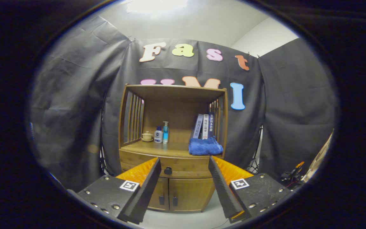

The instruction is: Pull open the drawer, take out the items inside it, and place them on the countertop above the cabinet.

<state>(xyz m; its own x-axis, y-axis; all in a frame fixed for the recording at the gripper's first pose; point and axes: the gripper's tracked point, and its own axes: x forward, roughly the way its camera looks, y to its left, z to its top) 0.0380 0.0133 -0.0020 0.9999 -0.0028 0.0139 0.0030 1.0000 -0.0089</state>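
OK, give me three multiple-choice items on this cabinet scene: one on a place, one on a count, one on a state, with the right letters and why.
1. Where does the blue towel lie?
A. on the countertop, in front of the books
B. inside the drawer
C. on the floor

2. How many bottles stand beside the small cup?
A. one
B. two
C. four

3. What is the drawer's state?
A. pulled fully out
C. removed
B. shut, with its knob untouched

Answers:
1 A: the towel sits on the countertop's right side, below the leaning books.
2 B: a short bottle and a taller pump bottle stand together right of the cup.
3 B: the drawer front is flush with the cabinet, and the gripper has its fingers spread wide, short of the knob.
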